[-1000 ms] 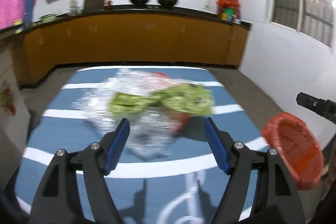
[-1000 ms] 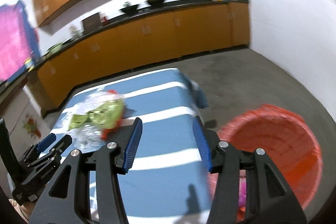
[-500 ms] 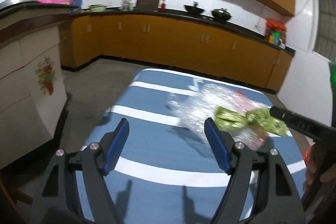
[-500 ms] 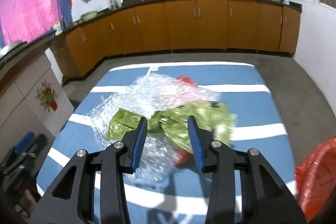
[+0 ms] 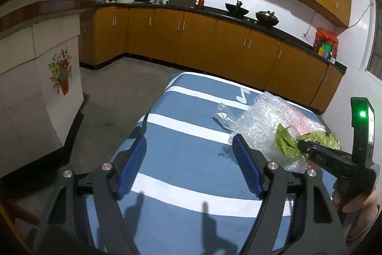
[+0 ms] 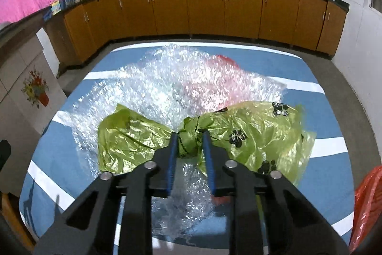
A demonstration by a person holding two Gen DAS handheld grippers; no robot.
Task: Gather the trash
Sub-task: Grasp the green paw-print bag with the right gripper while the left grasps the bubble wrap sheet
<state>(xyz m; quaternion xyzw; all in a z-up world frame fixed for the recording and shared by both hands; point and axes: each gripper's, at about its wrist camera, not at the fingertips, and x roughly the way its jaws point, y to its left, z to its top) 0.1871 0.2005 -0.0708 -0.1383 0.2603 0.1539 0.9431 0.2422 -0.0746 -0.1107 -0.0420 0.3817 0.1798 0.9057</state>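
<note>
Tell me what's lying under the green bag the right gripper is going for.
Under the green bag lies crumpled bubble wrap on the blue striped table; something red shows through it. The right gripper is closing on the bag's twisted middle.

Plastic bag (image 6: 250, 133) atop bubble wrap (image 6: 152, 90) on table (image 6: 329, 111), bin (image 6: 367, 202) at its right, cabinets (image 6: 205, 6) behind

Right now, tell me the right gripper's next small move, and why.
Probably finish the squeeze, then lift. The right gripper is closing, the green bag bunched at its knot between the pads, lying on bubble wrap. The red bin waits at right.
</note>
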